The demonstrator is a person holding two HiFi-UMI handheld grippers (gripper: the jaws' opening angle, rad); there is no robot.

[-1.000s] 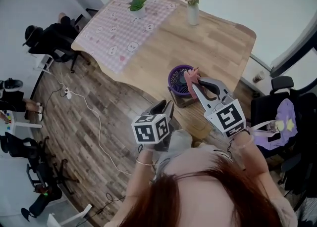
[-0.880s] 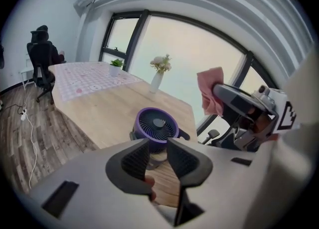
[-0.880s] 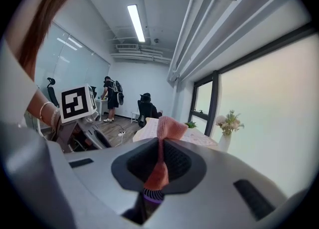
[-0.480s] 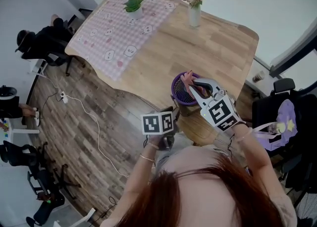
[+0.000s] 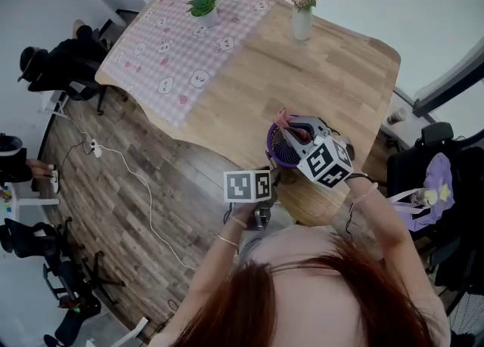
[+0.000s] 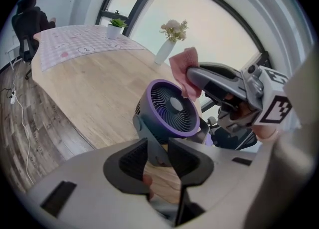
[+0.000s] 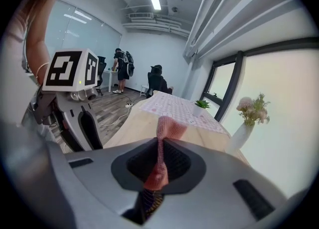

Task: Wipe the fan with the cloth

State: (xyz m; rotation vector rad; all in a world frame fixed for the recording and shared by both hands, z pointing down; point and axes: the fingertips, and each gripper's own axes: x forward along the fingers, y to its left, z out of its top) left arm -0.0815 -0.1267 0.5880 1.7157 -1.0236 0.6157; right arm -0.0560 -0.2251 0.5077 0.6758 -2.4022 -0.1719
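We see a wooden table from above. The purple fan stands on the table's near edge, toward the right. Its round front grill faces the left gripper.

The left gripper comes in from the near side. Its fingers are pinching the fan's grey foot, which sits right between them. The marker cube on this gripper shows just near-left of the fan.

The right gripper reaches over the fan from the right. Its fingers are pressed on the pink cloth, and a bit of the cloth sticks out past the tips. In the left gripper view the cloth is up at the fan's top rim and seems to touch it.

Far away on the table stands a white vase with flowers. To the left of the vase, a small green plant sits on a pink checked cover. A white cable lies on the wood floor to the left. A person in black sits by the table's far left corner.
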